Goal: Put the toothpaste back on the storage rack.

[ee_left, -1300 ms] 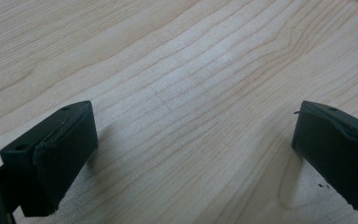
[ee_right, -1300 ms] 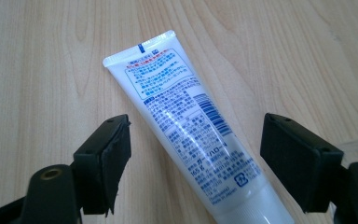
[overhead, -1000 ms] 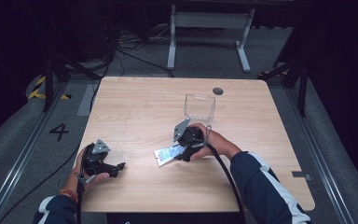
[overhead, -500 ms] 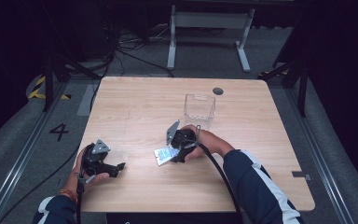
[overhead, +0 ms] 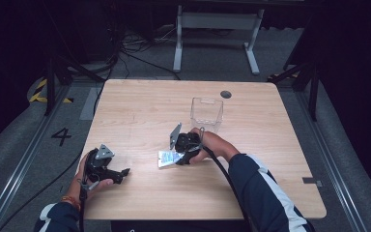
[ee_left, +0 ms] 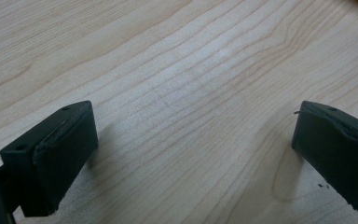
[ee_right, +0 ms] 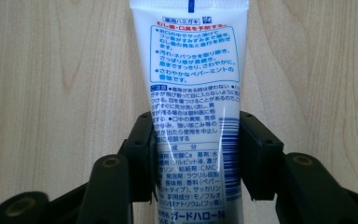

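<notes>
A white toothpaste tube (overhead: 166, 158) with blue print lies flat on the wooden table (overhead: 140, 106), just right of the middle. My right gripper (overhead: 178, 156) points left along the tube. In the right gripper view the tube (ee_right: 193, 70) runs up between the jaws of the right gripper (ee_right: 196, 154), and both pads touch its sides. These jaws have just been closing with the tube between them. My left gripper (overhead: 121, 174) rests low at the table's near left. Seen in its own view, the left gripper (ee_left: 191, 158) is open over bare wood.
A clear plastic box (overhead: 206, 113) stands upright just beyond the right hand. A dark round grommet (overhead: 226, 94) sits in the tabletop near the far edge. Cables and a white stand's legs (overhead: 212, 43) lie on the floor beyond the table.
The right gripper has slid a little left along the tube and its jaws have closed in onto the tube's sides. The left gripper has stayed where it was.
</notes>
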### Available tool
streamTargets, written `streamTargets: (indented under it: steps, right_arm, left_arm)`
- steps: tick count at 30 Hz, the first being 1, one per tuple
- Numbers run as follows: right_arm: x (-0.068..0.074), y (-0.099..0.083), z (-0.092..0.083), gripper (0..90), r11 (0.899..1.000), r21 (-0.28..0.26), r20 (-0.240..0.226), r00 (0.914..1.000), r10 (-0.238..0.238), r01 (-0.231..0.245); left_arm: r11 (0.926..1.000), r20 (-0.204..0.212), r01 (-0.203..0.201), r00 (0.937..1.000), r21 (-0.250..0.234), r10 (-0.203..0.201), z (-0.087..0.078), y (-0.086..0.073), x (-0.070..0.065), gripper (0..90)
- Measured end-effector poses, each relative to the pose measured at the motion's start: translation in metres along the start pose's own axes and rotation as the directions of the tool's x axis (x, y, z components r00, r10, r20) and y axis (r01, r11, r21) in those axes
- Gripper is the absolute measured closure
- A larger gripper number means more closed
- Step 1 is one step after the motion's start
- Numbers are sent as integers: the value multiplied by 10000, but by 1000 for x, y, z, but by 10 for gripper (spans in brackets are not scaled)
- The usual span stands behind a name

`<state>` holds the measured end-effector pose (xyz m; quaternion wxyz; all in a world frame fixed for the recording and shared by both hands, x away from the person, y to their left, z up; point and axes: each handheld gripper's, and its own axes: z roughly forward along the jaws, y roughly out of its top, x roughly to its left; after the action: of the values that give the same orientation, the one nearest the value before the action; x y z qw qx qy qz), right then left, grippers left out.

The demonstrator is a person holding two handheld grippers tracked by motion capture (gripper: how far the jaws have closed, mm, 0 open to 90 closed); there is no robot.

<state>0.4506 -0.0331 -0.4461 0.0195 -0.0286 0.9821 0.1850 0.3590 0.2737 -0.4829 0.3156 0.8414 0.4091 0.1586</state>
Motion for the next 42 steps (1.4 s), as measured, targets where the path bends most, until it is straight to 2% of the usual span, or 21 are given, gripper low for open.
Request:
streamTargets:
  steps: [8,15,18,25,29,33,37,42]
  right_arm:
    - [1,-5,-5,635,9989,-423,97,9997,210,-206]
    - [3,-8,-8,661,9974,-629,301,9988,376,-356]
    - [3,-11,-12,666,9945,-930,351,9980,519,-484]
    - [4,-17,-28,671,9827,-1706,605,9947,828,-715]
    - [4,-22,-36,673,9723,-2181,737,9920,1020,-837]
    - [5,-27,-43,674,9627,-2477,759,9885,1309,-1085]
    - [6,-32,-50,676,9560,-2720,902,9861,1395,-1104]
    - [8,-38,-62,677,9388,-3217,1019,9812,1639,-1234]
  left_arm:
    - [10000,9,12,10000,7,-12,0,0,0,6]
    - [10000,24,18,10000,-9,-18,0,0,0,6]
    - [10000,27,16,10000,-7,-16,0,0,0,6]
    - [10000,32,19,10000,-19,-19,0,0,0,6]
    - [10000,12,11,10000,7,-11,0,0,0,6]
    - [10000,2,-1,10000,-2,1,0,0,0,6]
    - [10000,25,15,10000,-12,-15,0,0,0,6]
    - [10000,13,15,10000,5,-15,0,0,0,6]
